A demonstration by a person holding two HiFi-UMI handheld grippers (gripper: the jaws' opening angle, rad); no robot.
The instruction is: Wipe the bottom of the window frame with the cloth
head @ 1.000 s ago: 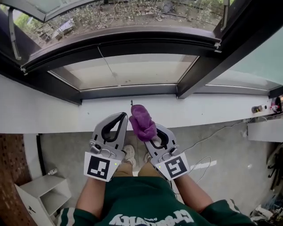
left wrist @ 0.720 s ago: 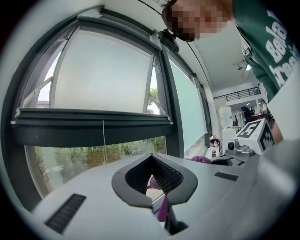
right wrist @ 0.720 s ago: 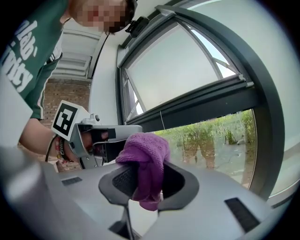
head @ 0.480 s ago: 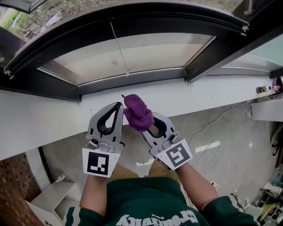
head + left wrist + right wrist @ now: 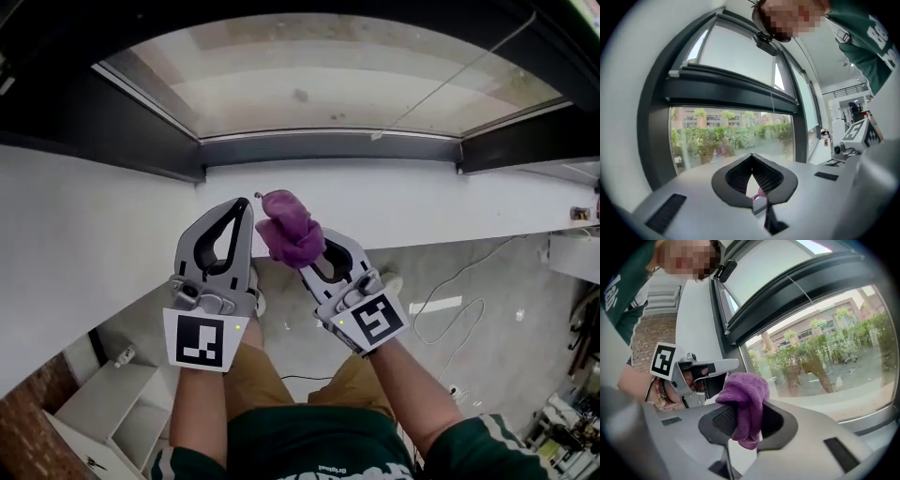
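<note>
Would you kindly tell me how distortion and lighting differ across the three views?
Head view: evenly lit, but the dark window frame bows into a curve. Left gripper view: heavy fisheye, black vignetted corners, bright greenery outside. Right gripper view: the crumpled purple cloth is sharp; the picture's rim blurs.

1. The cloth (image 5: 289,230) is purple and fuzzy, bunched into a rounded lump. It is pinched between the jaws of the right gripper (image 5: 302,251), with one fold hanging below them.
2. The window frame's bottom rail (image 5: 328,148) is dark and runs straight across under the glass pane.
3. The cloth sits near the rail on its room side, apart from it.
</note>
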